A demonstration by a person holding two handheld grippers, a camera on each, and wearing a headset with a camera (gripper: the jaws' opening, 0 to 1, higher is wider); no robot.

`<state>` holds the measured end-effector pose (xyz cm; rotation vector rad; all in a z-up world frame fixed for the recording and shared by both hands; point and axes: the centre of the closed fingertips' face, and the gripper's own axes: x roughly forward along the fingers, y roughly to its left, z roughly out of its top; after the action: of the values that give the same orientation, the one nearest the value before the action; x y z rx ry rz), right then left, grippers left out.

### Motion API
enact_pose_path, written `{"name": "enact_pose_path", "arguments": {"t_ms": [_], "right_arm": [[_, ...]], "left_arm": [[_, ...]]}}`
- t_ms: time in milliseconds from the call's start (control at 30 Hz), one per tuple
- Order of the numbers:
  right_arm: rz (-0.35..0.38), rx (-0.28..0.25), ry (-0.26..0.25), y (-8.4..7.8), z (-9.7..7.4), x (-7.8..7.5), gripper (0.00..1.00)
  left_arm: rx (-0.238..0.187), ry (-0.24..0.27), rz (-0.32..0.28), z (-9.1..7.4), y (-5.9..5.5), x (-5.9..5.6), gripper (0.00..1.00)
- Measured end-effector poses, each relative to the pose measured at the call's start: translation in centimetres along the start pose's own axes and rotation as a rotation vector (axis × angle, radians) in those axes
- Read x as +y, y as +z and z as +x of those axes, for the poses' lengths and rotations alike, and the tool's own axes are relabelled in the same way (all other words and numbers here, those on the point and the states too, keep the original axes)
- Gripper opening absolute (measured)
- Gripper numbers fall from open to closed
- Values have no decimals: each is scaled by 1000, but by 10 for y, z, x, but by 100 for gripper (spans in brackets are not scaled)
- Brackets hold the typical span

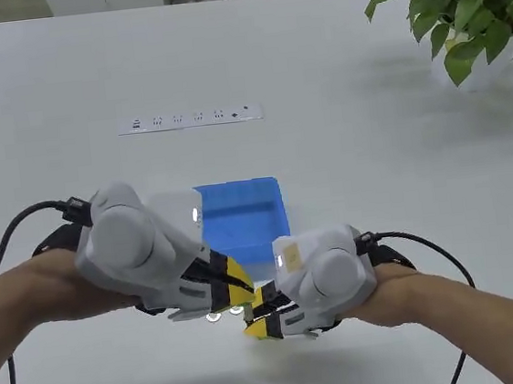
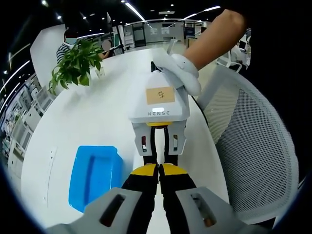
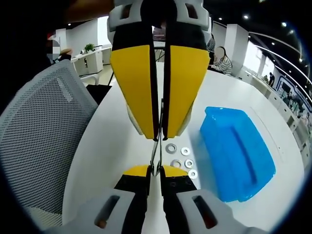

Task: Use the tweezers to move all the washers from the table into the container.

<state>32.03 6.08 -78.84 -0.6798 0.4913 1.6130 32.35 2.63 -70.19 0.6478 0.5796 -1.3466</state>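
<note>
Right gripper view: my left gripper (image 3: 159, 135) comes in from the top, yellow pads clamped on the thin metal tweezers (image 3: 157, 151). Tweezers' lower end sits btwn my right gripper (image 3: 155, 169) tips; jaws are drawn close, but I can't tell if they pinch it. Five small silver ring washers (image 3: 170, 147) lie on the white table (image 1: 343, 146), just beside the blue rectangular plastic container (image 3: 239, 151) and outside it. Head view: grippers are tip to tip in front of the container, hiding most washers; tweezers too thin to make out.
</note>
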Motion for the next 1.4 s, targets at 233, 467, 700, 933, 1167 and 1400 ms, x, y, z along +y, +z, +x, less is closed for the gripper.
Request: {"name": "enact_pose_path", "arguments": {"t_ms": [233,467,700,933,1167,1400], "right_arm": [[4,-3,1,1,1,0,10],[-2,7,-4,1,1,-1,13],[2,4,-7,1,0,-3,13],[8,-1,-16,2,-1,-4,16],[26,-7,-36,3,-6,-8,20],[46,-9,-60,3,-14,-13,23]], "left_arm": [[4,-4,6,1,-4,-1,6],[9,-8,12,-2,-4,-3,6],[17,-5,17,-3,-7,0,6],[20,0,23,-4,-8,4,5],[18,6,27,-7,-5,8,5],[25,13,32,-9,-5,13,5]]}}
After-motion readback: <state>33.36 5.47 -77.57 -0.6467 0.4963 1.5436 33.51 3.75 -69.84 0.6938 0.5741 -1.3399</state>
